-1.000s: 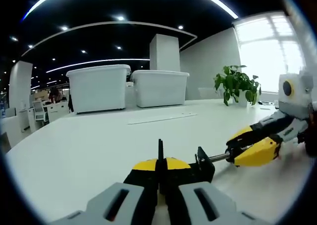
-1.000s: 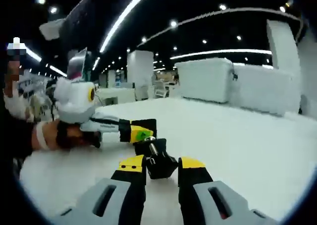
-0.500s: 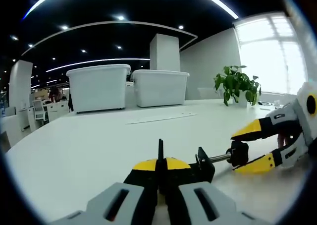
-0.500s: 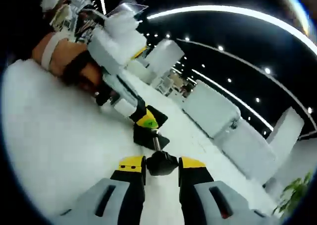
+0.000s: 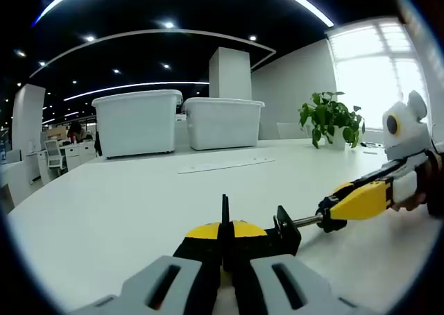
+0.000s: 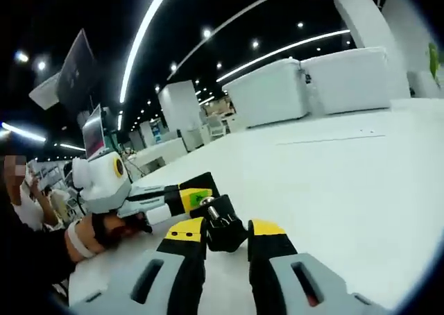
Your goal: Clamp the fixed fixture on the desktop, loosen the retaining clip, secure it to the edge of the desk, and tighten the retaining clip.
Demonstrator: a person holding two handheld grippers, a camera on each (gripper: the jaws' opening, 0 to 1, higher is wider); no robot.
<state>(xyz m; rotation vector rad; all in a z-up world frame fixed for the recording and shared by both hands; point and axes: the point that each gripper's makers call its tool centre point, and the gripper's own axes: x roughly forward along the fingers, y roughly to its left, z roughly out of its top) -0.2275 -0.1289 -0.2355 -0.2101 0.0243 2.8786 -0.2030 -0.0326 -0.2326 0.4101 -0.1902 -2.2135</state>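
A black clamp fixture [image 5: 258, 237] rests on the white desk [image 5: 104, 211], and my left gripper [image 5: 222, 236] is shut on its body, the thin upright bar standing between the yellow tips. Its screw rod [image 5: 304, 221] runs right to a black knob [image 5: 326, 216]. My right gripper [image 5: 347, 205] comes in from the right, its yellow-tipped jaws shut on that knob. In the right gripper view the knob [image 6: 223, 226] sits pinched between my right gripper [image 6: 223, 232] tips, with the left gripper [image 6: 177, 197] just beyond it holding the fixture.
Two white storage bins [image 5: 139, 124] [image 5: 223, 123] stand at the desk's far side, with a potted plant [image 5: 331, 115] to their right. A thin white strip [image 5: 225, 165] lies mid-desk. A person's hand [image 6: 104, 228] holds the left gripper. A monitor [image 6: 73, 75] hangs behind.
Half a second ago the right gripper's jaws stood open around the knob; now they are shut on it again, rolled to a new angle. The left gripper and the fixture have not moved.
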